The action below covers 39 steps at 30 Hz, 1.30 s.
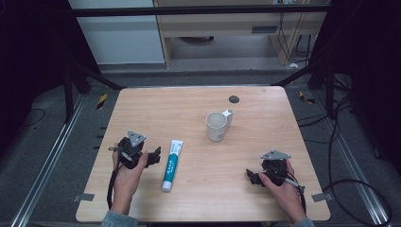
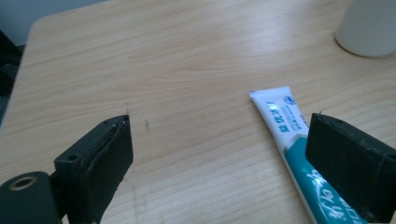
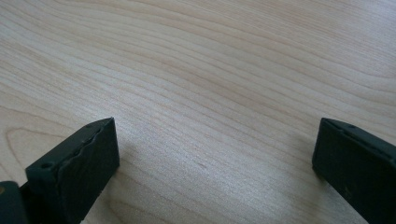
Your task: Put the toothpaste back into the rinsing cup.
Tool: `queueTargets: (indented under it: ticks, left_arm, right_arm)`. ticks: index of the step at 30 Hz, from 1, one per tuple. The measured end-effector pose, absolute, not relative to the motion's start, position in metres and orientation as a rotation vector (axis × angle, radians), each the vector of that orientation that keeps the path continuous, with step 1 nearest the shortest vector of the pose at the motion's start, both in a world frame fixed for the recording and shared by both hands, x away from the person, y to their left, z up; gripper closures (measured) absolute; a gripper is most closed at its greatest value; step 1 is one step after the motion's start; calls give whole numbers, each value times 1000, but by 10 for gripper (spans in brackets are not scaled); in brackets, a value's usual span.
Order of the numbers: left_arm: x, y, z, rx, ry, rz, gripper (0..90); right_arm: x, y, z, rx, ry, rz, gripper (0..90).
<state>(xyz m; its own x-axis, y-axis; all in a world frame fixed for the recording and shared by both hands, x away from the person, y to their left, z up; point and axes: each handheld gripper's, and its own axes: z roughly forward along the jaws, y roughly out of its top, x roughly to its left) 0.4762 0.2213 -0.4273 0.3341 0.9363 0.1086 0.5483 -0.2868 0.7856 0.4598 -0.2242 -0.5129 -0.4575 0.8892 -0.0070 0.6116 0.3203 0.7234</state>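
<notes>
1. High view: your left gripper point(image 1: 152, 157) rests on the wood surface point(image 1: 198, 101), near-left, fingers aimed at the toothpaste tube point(image 1: 172, 164) lying flat just beside them, cap end twd you. Your right gripper point(image 1: 252, 177) sits near-right, well apart from the tube. White mug point(image 1: 216, 126) stands upright past centre, w/ a white item in it.
2. Left gripper view: fingers point(image 2: 102, 161) released, wide apart, nothing btwn them; tube's crimped end point(image 2: 280, 112) passes behind the right-hand one; mug at top right corner.
3. Right gripper view: fingers point(image 3: 79, 163) released, wide apart over bare wood.
</notes>
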Motion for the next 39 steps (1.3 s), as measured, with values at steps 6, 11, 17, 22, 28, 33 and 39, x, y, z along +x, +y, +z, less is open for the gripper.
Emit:
queueTargets:
  ticks: [6, 11, 17, 22, 28, 33, 39]
  left_arm:
    - [479, 198, -422, 2092, 1248, 677, 73]
    - [481, 179, -417, 2216, 1200, 679, 74]
    - [488, 164, -415, 2322, 1135, 621, 73]
    - [496, 154, -410, 2376, 1137, 579, 76]
    - [507, 150, -406, 2368, 1208, 518, 72]
    - [512, 146, -408, 2373, 1265, 476, 69]
    - [521, 144, -410, 2373, 1313, 438, 104]
  right_arm:
    - [460, -224, -513, 1331, 2185, 931, 8]
    - [460, -224, -513, 1330, 2185, 929, 8]
    - [460, -224, -513, 1335, 2182, 931, 7]
    - [460, -225, -513, 1332, 2179, 928, 8]
    - [460, -225, -513, 1332, 2179, 928, 8]
    - [460, -225, -513, 1332, 2179, 928, 8]
    - [460, -225, -513, 1331, 2179, 929, 7]
